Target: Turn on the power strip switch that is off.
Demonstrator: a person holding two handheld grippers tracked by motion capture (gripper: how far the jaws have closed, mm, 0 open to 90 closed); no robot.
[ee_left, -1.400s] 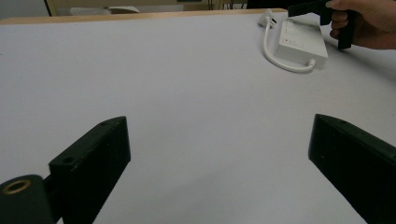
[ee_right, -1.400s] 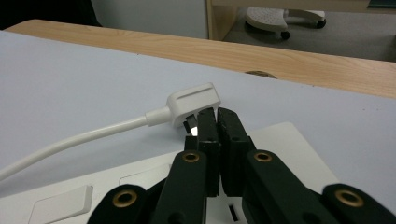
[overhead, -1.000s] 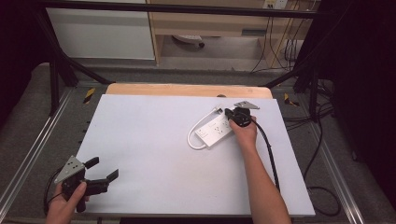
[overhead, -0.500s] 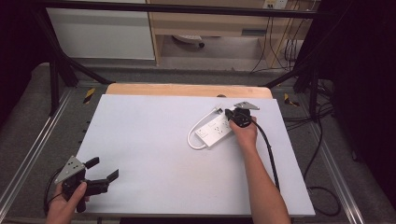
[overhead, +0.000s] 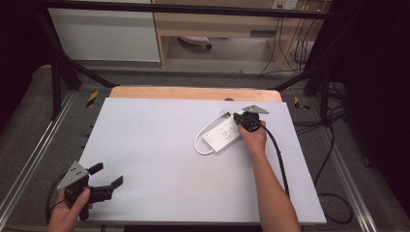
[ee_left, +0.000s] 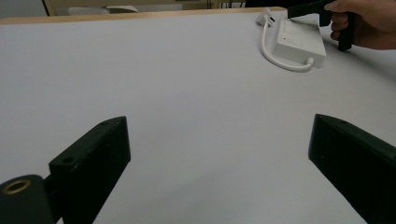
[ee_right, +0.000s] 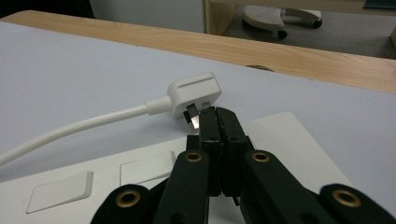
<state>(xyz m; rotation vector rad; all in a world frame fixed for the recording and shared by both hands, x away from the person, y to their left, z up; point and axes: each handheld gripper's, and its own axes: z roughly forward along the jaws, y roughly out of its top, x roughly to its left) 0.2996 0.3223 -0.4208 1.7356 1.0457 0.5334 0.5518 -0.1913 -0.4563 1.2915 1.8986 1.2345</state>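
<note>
- The work in hand concerns the white power strip (overhead: 223, 136), which lies flat on the white table (overhead: 159, 159), right of centre and toward the far edge.
- Its white cord (overhead: 202, 140) loops round the left end of the strip and runs back along the far side to the plug (ee_right: 194, 94), which lies loose on the table just beyond the strip.
- In the right gripper view the plug lies with its metal pins turned toward the strip; it is not seated in any socket.
- The right gripper (ee_right: 217, 122) rests over the far right end of the strip with its jaws pressed together; the tips stand right at the plug's pins. Whether they pinch a pin cannot be told; nothing is seen between them.
- The left gripper (overhead: 107, 178) hangs at the near left corner of the table, jaws spread wide, holding nothing, well apart from the strip.
- Judgement: the job is at an early stage; the plug remains to be gripped and handled.
- Surroundings: a bare wooden edge (overhead: 193, 93) shows past the table's far side, with cabinets (overhead: 104, 34) and dangling cables (overhead: 290, 36) on the floor beyond.
- Obstruction: none on the table between the grippers; the looped cord may drag on the plug when moved.
</note>
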